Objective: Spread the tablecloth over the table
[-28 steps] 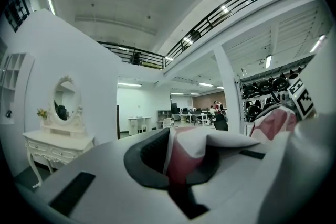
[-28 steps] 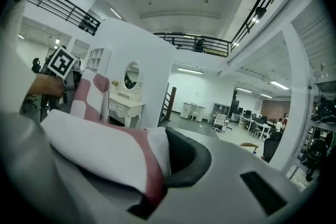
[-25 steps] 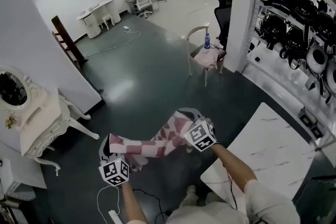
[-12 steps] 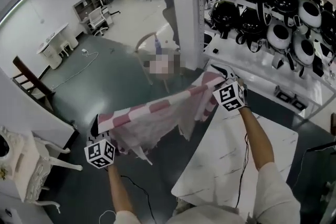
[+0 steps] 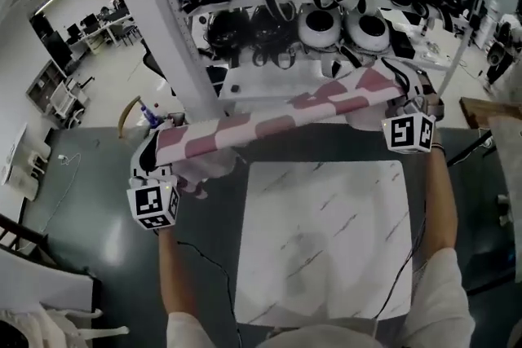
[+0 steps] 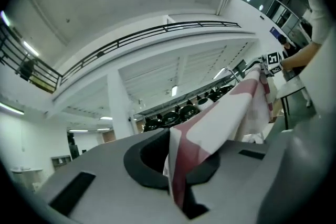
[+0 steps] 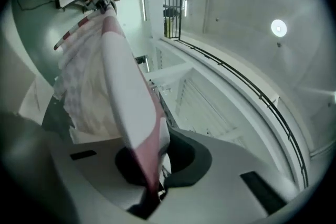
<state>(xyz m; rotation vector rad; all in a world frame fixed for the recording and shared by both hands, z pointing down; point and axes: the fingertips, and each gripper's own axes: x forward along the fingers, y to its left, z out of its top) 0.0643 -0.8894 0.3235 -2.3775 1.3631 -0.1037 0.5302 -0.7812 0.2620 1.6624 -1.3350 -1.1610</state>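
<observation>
The left gripper (image 5: 152, 167) and the right gripper (image 5: 410, 106) are each pinching shut on one end of the checked tablecloth (image 5: 277, 122), which is hanging stretched in the air above the far edge of the table (image 5: 326, 240)

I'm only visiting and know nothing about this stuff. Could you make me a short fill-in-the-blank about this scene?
The checked tablecloth is stretched between the left gripper and the right gripper, near the ____ edge of the marble table.
Both grippers' jaws are ____ on the cloth.
The tabletop is not yet ____.
Missing words: far; shut; covered.
</observation>
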